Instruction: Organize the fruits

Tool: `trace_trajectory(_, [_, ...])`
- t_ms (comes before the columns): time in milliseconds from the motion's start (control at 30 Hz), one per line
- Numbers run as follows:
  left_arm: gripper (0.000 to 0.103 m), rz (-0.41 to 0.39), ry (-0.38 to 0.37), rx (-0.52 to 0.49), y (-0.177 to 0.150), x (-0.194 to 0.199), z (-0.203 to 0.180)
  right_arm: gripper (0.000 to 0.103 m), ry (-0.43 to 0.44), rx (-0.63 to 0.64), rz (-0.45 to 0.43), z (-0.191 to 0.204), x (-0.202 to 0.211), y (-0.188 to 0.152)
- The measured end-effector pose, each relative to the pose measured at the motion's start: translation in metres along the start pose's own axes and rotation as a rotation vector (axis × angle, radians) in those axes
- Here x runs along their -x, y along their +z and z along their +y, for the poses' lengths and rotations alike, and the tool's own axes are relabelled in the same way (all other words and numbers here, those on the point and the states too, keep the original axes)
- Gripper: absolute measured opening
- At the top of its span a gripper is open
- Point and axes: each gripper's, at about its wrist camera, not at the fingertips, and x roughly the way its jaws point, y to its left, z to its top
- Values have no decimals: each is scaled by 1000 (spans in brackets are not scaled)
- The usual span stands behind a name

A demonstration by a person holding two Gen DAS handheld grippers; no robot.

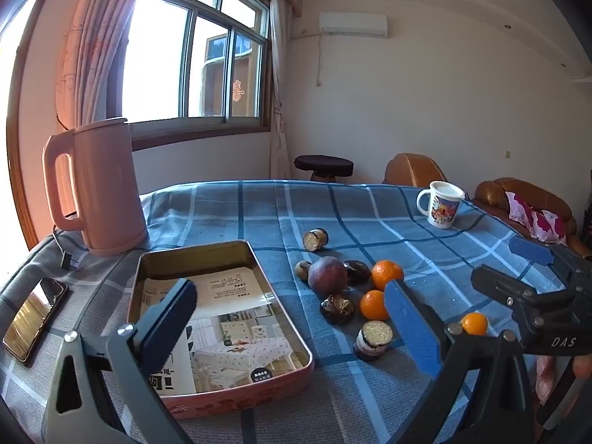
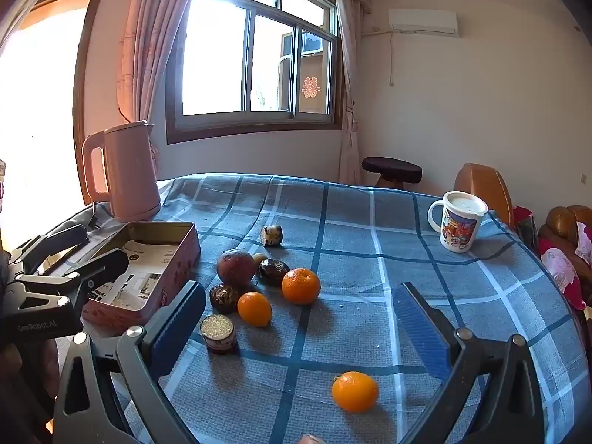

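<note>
Loose fruit lies on the blue checked tablecloth: a purple round fruit (image 1: 327,275) (image 2: 236,268), two oranges (image 1: 386,273) (image 2: 300,285) side by side, dark wrinkled fruits (image 1: 336,309) (image 2: 224,298) and cut stubs (image 1: 373,340) (image 2: 218,333). A third orange (image 1: 474,323) (image 2: 355,391) lies apart, low between the wide fingers of my right gripper (image 2: 299,327) (image 1: 514,268), untouched. A pink metal tin (image 1: 240,403) (image 2: 177,259) lined with printed paper sits left of the fruit. My left gripper (image 1: 292,322) (image 2: 103,244) hangs open over the tin's near right corner, holding nothing.
A pink kettle (image 1: 100,185) (image 2: 127,170) stands behind the tin with its cord trailing. A phone (image 1: 35,316) lies at the left table edge. A printed mug (image 1: 442,203) (image 2: 460,222) stands at the far right. Brown leather seats and a stool are beyond the table.
</note>
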Motion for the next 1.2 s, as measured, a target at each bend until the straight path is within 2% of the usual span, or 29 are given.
trace_trajectory(300, [103,13,4,-13,-1,-2,-4,102,-11,-9,2,-5,5,-15])
trace_trajectory(333, [103,12,7,-17,-1,-2,-5,102,-13,-13,21,-5,-2,-12])
trace_trajectory(1200, [103,10,27,-31,-6,-3,-5,102,-22,-29,32,-6,-6,-17])
